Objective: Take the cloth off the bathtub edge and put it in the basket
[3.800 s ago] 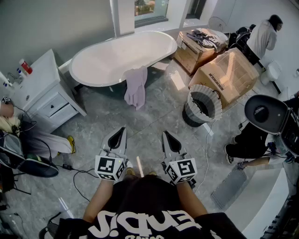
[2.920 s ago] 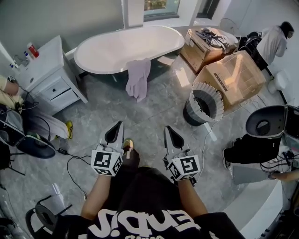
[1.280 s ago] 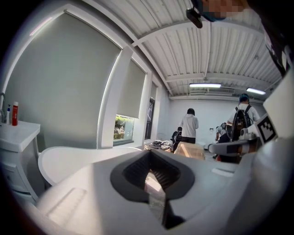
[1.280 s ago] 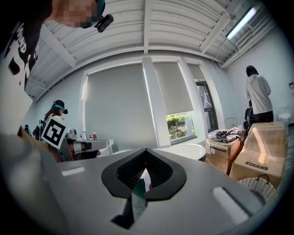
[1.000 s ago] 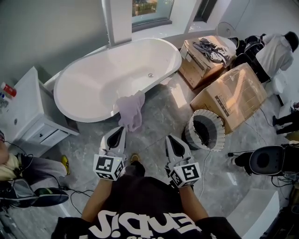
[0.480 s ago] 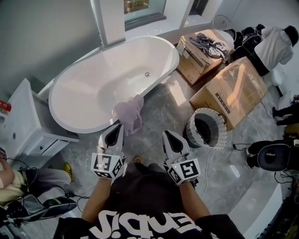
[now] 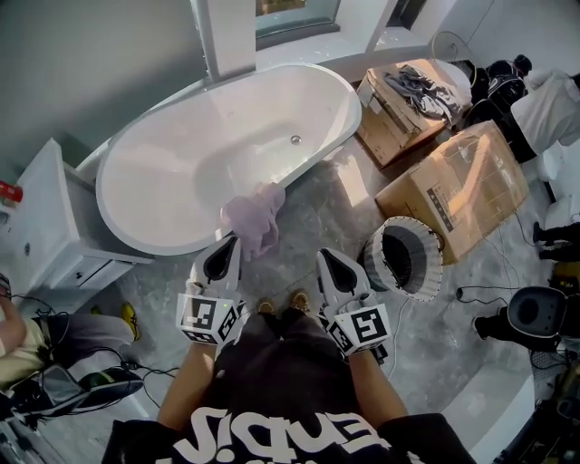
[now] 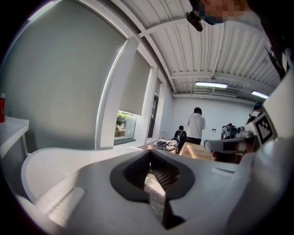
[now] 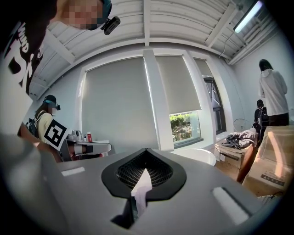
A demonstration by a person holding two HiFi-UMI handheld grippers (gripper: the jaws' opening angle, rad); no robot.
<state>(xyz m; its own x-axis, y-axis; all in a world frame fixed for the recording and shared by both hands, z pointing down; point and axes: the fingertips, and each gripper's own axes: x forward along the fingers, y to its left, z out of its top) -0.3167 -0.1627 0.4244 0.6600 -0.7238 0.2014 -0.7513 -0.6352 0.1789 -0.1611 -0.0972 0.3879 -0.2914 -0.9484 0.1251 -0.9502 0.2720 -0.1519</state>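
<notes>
Head view, centre: cloth (image 7: 254, 216) is draped on bathtub (image 7: 181, 163), not yet moved to basket (image 7: 433, 250); left gripper (image 7: 224, 259) and right gripper (image 7: 333, 270) are pressed together, empty.

Bright, even daylight overall; main source the window (image 7: 290, 11) at top of head view. Sunlit patch on floor (image 7: 349, 177) beside bathtub (image 7: 181, 172); white tub interior close to glare, shading faint. Shadows soft, short. Head view sharp, bowed toward edges. Both gripper views fisheye, black vignette in corners. Lit ceiling strip lamp (image 8: 211, 85) in left gripper view, a second strip lamp (image 9: 248, 16) in right gripper view. Left tool (image 8: 150, 158) and right tool (image 9: 144, 160) close to lens, blurred; room behind in fair focus.
</notes>
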